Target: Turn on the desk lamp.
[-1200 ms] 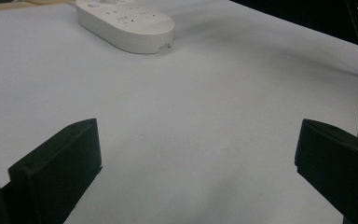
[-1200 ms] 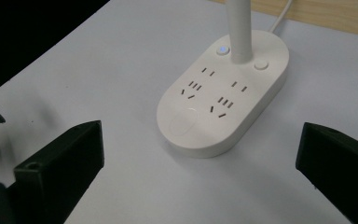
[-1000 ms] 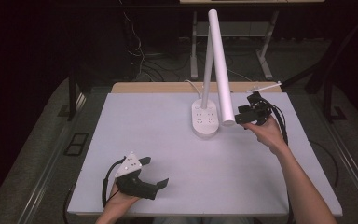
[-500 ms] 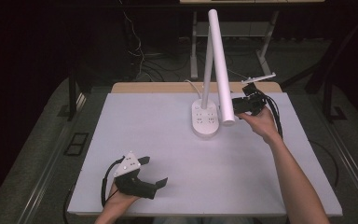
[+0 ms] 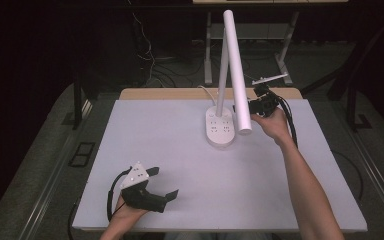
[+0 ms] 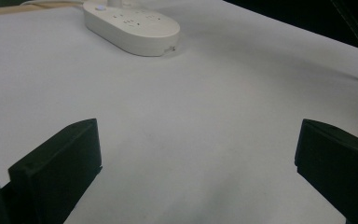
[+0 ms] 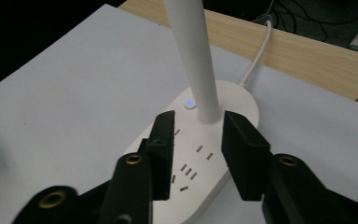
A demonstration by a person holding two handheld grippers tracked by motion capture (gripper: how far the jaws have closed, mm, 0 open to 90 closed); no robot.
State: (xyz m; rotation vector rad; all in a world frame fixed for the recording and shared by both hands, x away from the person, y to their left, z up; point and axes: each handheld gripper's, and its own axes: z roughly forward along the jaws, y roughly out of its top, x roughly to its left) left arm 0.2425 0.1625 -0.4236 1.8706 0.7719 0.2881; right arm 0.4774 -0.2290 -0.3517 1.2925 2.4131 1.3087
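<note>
A: Lamp (image 5: 230, 75) is seen from the high view near the table's (image 5: 180, 150) far edge: white oval base w/ sockets (image 5: 220, 129), thin upright post, long round head slanting down toward the near right. Right gripper (image 5: 255, 106) is held just beside the head's lower end, prob. to take hold of it, though that's a judgement. Contact can't be told here.

B: And the left gripper (image 5: 155, 187)?

A: It is rested at the near left corner, well apart from the lamp, jaws spread wide, nothing between. Seems parked out of the way.

B: Left gripper view?

A: Two blunt black jaws are shown far apart over matte, pale, smooth tabletop (image 6: 205, 130). The base (image 6: 133, 25) is seen beyond: glossy plastic, rounded edges.

B: Right gripper view?

A: The gripper (image 7: 196, 140) is looked along from above the base (image 7: 233, 107). Jaws are parted w/ a moderate gap, empty; the smooth white tube (image 7: 191, 56) is seen beyond that gap, not pinched. A small lit button (image 7: 189, 103) is at the tube's foot, slot rows on the base, white cord (image 7: 258, 51) run back over the wood edge strip (image 7: 298, 51).
</note>
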